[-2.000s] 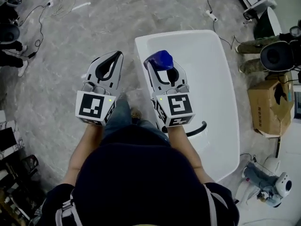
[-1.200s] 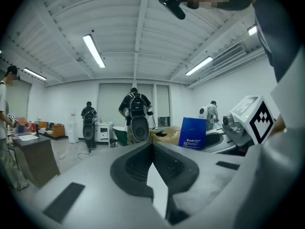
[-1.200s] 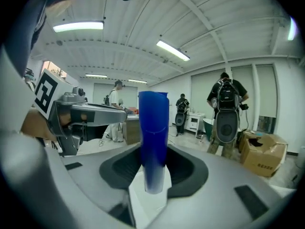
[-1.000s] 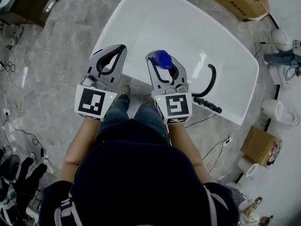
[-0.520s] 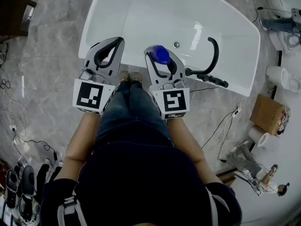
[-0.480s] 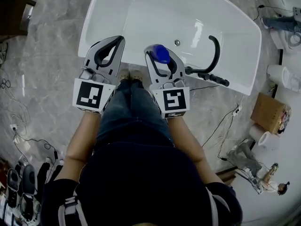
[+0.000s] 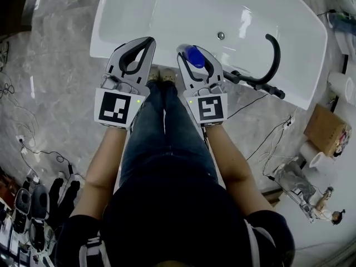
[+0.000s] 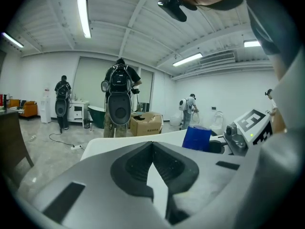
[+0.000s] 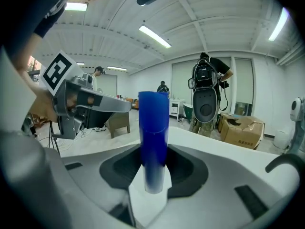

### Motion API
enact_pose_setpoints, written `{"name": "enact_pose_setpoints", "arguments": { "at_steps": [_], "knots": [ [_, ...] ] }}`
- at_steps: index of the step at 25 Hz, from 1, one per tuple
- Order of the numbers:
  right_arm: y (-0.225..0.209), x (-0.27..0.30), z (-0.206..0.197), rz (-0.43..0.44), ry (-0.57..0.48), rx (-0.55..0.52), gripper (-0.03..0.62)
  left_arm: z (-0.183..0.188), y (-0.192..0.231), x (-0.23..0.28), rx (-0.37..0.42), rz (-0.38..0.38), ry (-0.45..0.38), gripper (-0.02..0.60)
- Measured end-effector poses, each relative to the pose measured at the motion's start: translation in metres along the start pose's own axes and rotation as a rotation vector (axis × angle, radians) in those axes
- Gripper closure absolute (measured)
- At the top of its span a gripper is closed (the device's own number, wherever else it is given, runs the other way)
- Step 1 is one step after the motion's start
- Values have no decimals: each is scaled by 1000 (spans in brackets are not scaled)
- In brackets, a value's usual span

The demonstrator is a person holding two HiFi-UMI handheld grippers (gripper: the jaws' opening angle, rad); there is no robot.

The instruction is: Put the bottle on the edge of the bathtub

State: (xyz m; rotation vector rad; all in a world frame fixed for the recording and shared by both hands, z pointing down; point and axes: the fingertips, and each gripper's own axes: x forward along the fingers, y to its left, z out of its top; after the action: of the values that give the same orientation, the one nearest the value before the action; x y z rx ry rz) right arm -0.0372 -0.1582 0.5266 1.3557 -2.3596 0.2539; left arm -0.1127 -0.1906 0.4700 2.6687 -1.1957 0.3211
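Observation:
A white bathtub [image 7: 101, 33] lies crosswise just ahead of me in the head view. Its pale rim [image 8: 125, 140] also fills the ground before the jaws in both gripper views. My right gripper [image 7: 192, 50] is shut on a blue bottle [image 7: 194, 57], held upright over the tub's near rim. In the right gripper view the blue bottle [image 9: 153, 123] stands between the right gripper's [image 9: 153, 152] jaws. My left gripper [image 7: 148, 40] hangs beside it to the left, shut with nothing in it, its tips meeting [image 8: 152, 145]. The blue bottle [image 8: 196, 138] shows at its right.
A black curved faucet with hose [image 7: 271, 54] sits on the tub's near rim at the right. My shoes [image 7: 161, 74] stand against the tub. A cardboard box [image 7: 328, 129] and cables [image 7: 39, 149] lie on the marble floor. People with backpacks [image 8: 119, 104] stand beyond.
Both grippers have sunk toward the tub's near rim, side by side as before. The tub now lies crosswise in view and closer. The bottle stays in the right gripper.

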Motion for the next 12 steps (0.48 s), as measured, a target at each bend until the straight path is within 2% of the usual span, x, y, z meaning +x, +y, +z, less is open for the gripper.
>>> {"name": "enact_pose_setpoints", "arguments": {
  "at_steps": [7,12],
  "knots": [
    [7,27,-53,41,74,6,425,-57,11,9,-40,18,100,560],
    [14,42,-90,71,142,26,425,-83,20,10,-60,46,146,560]
  ]
}}
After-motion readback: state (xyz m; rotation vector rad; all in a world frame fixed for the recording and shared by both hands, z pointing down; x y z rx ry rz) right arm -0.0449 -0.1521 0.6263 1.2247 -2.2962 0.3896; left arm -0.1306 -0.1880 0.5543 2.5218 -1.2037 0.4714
